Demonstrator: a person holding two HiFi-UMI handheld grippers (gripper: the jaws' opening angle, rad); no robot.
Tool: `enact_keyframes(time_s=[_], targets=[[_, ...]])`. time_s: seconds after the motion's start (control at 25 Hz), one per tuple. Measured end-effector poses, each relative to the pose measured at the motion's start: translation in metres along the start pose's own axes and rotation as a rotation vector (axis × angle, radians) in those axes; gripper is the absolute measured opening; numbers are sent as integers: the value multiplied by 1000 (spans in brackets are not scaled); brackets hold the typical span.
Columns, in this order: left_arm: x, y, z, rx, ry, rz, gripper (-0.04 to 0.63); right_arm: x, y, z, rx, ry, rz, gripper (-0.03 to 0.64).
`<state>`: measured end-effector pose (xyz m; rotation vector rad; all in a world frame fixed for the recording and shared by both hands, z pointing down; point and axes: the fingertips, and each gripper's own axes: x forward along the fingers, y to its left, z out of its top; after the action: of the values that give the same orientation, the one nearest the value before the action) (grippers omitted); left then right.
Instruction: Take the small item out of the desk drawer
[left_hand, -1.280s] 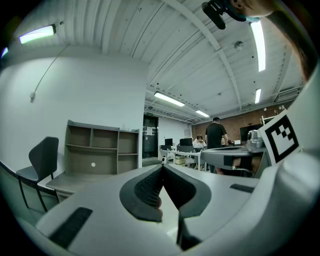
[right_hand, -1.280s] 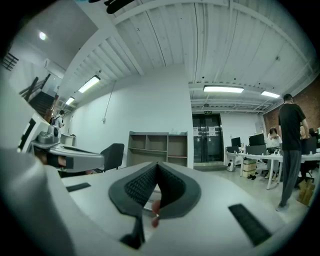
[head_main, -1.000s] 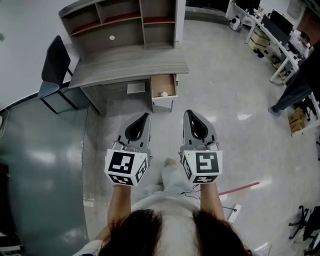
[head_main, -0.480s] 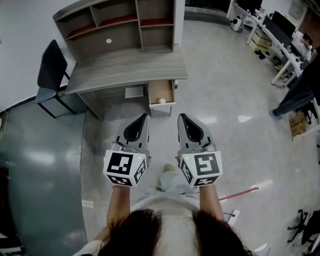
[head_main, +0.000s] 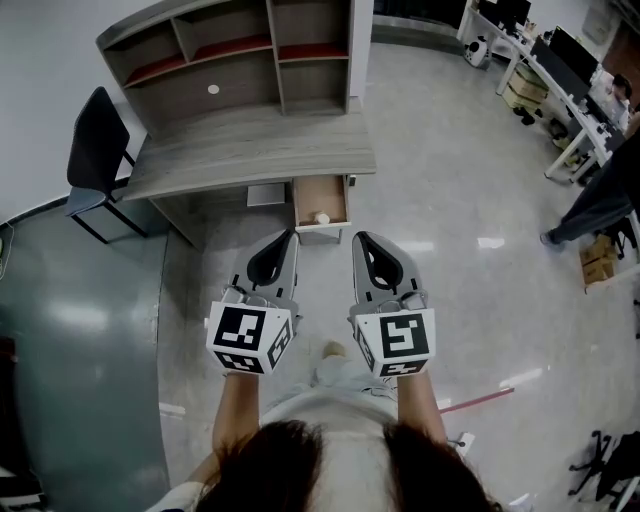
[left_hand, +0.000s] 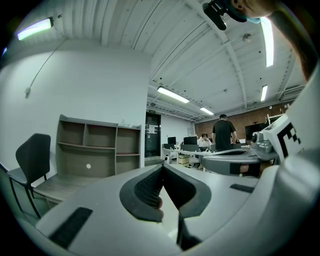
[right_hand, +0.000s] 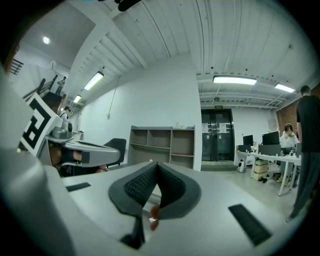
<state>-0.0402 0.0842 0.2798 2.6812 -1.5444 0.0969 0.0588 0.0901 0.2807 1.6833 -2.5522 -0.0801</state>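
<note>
The grey desk (head_main: 250, 150) stands ahead in the head view, its wooden drawer (head_main: 322, 200) pulled open at the front. A small white item (head_main: 322, 218) lies near the drawer's front end. My left gripper (head_main: 287, 236) and right gripper (head_main: 361, 239) are held side by side above the floor, short of the drawer and pointing at it. Both are shut with nothing between the jaws. In the left gripper view the left gripper (left_hand: 162, 166) has its pads meeting at the tip. The right gripper (right_hand: 157, 164) looks the same in its own view.
A shelf unit (head_main: 240, 55) sits on the back of the desk, with a black chair (head_main: 95, 150) at its left. A person (head_main: 600, 195) stands at the right by office tables (head_main: 565, 70). A red strip (head_main: 478, 399) lies on the glossy floor.
The desk and open drawer have come lower in the head view, nearer the gripper tips. Both grippers stay shut, and the right one has drawn slightly toward the left one.
</note>
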Motion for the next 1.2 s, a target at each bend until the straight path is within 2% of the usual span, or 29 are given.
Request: enact_keyframes(time_s=[0.6,0.76,1.2], targets=[[55,17,-4,-4,-2,56,14,52,-36,-13,-20,3,42,27],[66,18,-7,-5,7,70,14,64,-43,-21,-44,38,65,28],[73,28,-25,-24,50,123,14,88,-52,-31,-67,34,92,28]])
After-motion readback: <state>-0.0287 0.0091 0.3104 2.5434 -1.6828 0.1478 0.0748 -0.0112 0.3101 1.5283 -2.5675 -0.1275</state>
